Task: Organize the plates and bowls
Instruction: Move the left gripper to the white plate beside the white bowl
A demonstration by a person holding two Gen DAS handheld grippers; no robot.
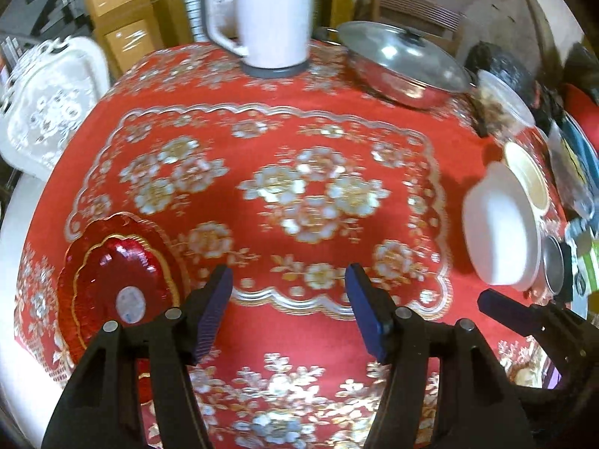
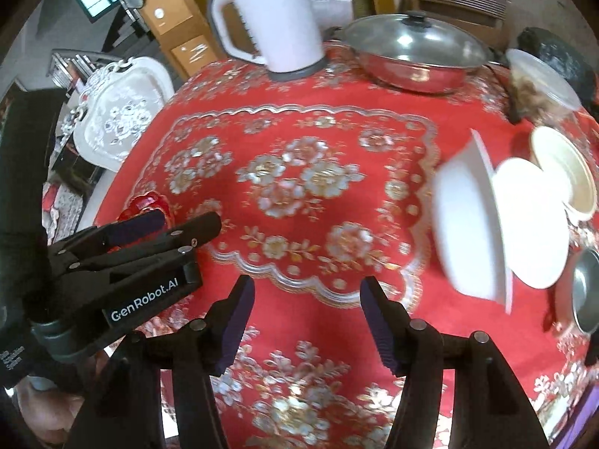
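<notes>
A red glass plate [image 1: 116,280] with a gold rim lies at the table's left, just left of my left gripper [image 1: 289,288], which is open and empty above the red cloth. At the right a white bowl [image 2: 471,220] stands tilted on its edge, underside toward me, leaning on a white plate [image 2: 531,220]. A cream bowl [image 2: 565,172] sits behind them and a small steel bowl [image 2: 587,288] in front. My right gripper [image 2: 307,299] is open and empty, left of the white bowl. The left gripper [image 2: 187,224] hides most of the red plate [image 2: 149,200].
A white kettle [image 1: 277,11] stands at the back of the table [image 1: 262,119], a lidded steel pan [image 1: 408,63] to its right, then a clear lidded food container [image 1: 505,101]. An ornate white tray [image 1: 48,101] lies off the left edge. Packets crowd the far right.
</notes>
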